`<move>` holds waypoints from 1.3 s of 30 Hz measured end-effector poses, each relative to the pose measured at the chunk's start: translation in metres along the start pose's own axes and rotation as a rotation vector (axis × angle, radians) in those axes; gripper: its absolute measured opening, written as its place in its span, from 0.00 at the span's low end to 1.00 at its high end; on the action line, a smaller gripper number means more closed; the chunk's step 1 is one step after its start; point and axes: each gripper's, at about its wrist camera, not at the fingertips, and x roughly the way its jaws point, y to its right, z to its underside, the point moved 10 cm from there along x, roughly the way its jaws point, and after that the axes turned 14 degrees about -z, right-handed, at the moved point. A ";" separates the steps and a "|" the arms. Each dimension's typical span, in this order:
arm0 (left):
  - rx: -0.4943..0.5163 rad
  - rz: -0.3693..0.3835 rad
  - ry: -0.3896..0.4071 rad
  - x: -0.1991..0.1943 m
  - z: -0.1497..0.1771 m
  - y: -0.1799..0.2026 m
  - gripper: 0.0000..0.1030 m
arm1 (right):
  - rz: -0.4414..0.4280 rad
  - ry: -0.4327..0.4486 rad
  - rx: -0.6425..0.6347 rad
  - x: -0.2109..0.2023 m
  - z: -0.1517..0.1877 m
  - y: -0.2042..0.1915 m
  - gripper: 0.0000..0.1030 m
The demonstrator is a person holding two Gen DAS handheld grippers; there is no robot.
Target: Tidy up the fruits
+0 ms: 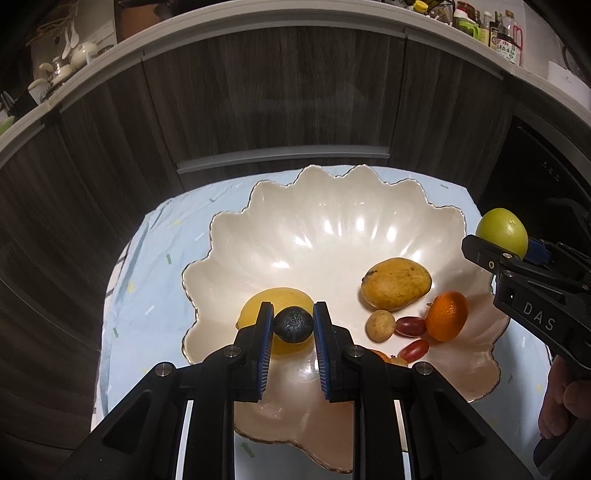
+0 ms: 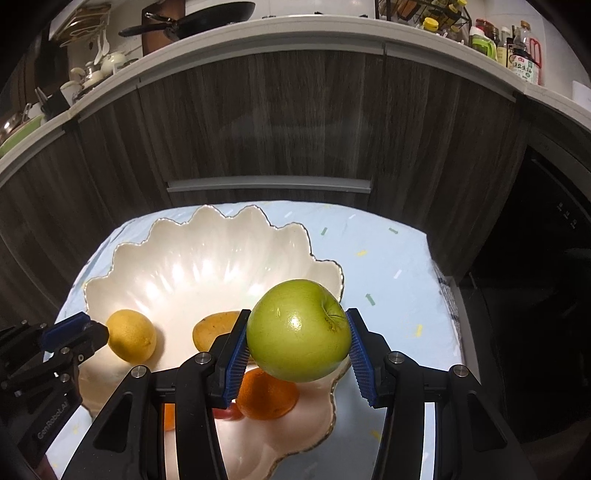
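Note:
A white scalloped bowl (image 1: 332, 229) stands on a light blue cloth. In it lie a lemon (image 1: 255, 306), a mango (image 1: 397, 282), an orange (image 1: 445, 315), a small yellow fruit (image 1: 380, 325) and red grapes (image 1: 410, 326). My left gripper (image 1: 293, 325) is shut on a small dark round fruit (image 1: 293, 325) above the bowl's near left part. My right gripper (image 2: 297, 339) is shut on a green apple (image 2: 297, 330) above the bowl's right rim (image 2: 338, 280). The apple also shows in the left wrist view (image 1: 502, 230). The lemon (image 2: 131, 339) and mango (image 2: 212, 328) show below.
The cloth-covered table (image 2: 388, 266) stands in front of dark wood cabinets (image 1: 277, 92). A counter above carries bottles (image 2: 521, 59), a pan (image 2: 207, 16) and crockery. A dark appliance (image 2: 554, 240) is at the right.

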 end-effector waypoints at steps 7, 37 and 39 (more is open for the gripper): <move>-0.004 -0.028 -0.004 0.001 0.003 -0.004 0.46 | -0.008 -0.047 0.010 0.010 0.008 -0.001 0.49; -0.048 -0.061 0.069 -0.056 -0.001 -0.026 0.77 | 0.020 0.066 0.007 -0.055 0.000 -0.018 0.78; -0.050 -0.063 0.076 -0.062 0.000 -0.027 0.77 | 0.020 0.072 0.007 -0.061 0.001 -0.020 0.78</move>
